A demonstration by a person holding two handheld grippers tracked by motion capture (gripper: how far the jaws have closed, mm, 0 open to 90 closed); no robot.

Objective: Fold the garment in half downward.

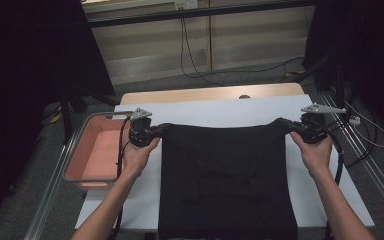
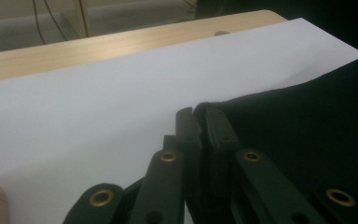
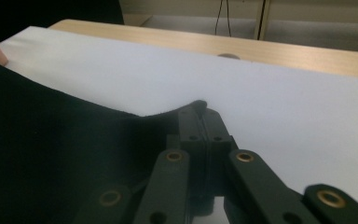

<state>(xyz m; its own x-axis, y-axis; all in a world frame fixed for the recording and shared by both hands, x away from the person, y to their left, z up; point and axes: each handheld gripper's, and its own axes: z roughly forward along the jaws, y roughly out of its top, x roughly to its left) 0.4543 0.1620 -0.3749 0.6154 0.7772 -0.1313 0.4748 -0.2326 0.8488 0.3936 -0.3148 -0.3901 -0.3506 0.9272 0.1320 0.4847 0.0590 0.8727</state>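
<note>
A black cloth (image 1: 227, 180) lies spread flat on the white sheet (image 1: 220, 111) that covers the bench (image 1: 210, 93). Its far edge runs straight across between the two hands, and its near part hangs over the bench's front edge.

The left tongs (image 1: 159, 131) are clamped on the cloth's far left corner. In the left gripper view the two black jaws stand pressed together at the tongs (image 2: 199, 116), with the cloth (image 2: 307, 135) pinched between them and spreading away to the right. The left hand (image 1: 137, 154) holds them just above the sheet.

The right tongs (image 1: 286, 124) are closed on the far right corner in the same way. In the right gripper view the jaws meet at the tongs (image 3: 200, 112) with a thin fold of cloth (image 3: 51, 154) caught between them, and the rest of the fabric falls off to the left. The right hand (image 1: 315, 152) sits at the cloth's right side.

The edge between the two corners looks taut and nearly level, dipping a little toward the middle.

A pink tray (image 1: 82, 152) stands at the left of the bench, just beside the left hand. Cables (image 1: 190, 55) trail on the floor beyond the bench.
</note>
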